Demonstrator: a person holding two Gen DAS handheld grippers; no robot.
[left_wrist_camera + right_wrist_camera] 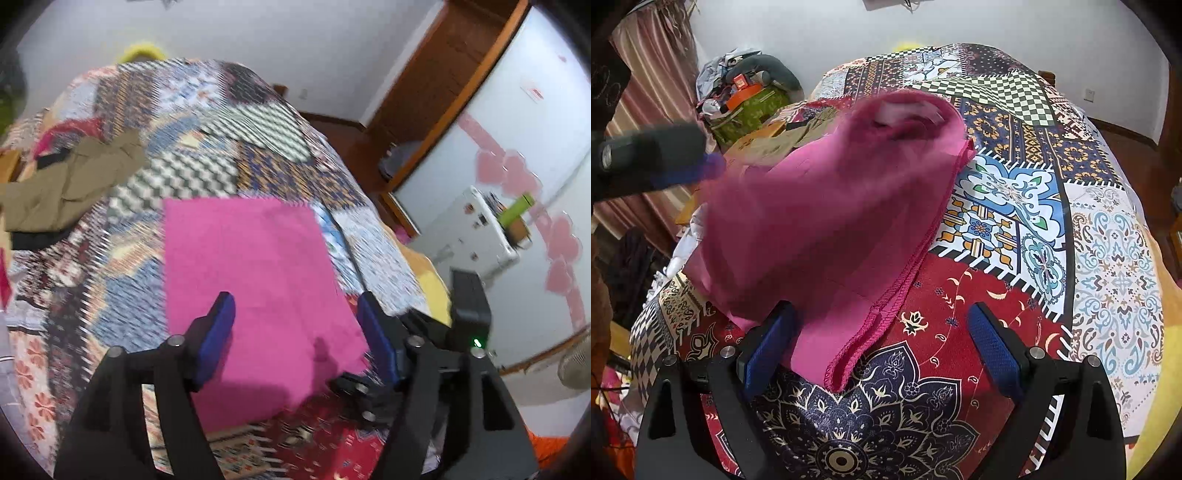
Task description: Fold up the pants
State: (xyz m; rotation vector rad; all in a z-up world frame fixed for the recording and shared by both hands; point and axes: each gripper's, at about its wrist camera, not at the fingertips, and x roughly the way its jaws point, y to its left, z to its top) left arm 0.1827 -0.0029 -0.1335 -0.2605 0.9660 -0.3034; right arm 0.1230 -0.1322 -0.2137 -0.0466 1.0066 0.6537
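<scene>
The pink pants [255, 280] lie folded in a flat rectangle on the patchwork bedspread [207, 122]. My left gripper [295, 314] is open and empty, hovering just above the near part of the pants. In the right wrist view the pants [820, 221] look blurred, with a stitched hem running down their right edge. My right gripper [882, 332] is open and empty over the near hem corner. The left gripper [683, 162] shows blurred at the left in that view, beside the pants' far side. The right gripper's black body [369, 391] shows low in the left wrist view.
Olive-brown clothes [70, 184] and a red garment [70, 129] lie on the bed's far left. A pile of bags and clutter [750, 96] stands beyond the bed by a curtain [646, 74]. A wooden door frame [454, 81] and a white appliance [476, 229] are at the right.
</scene>
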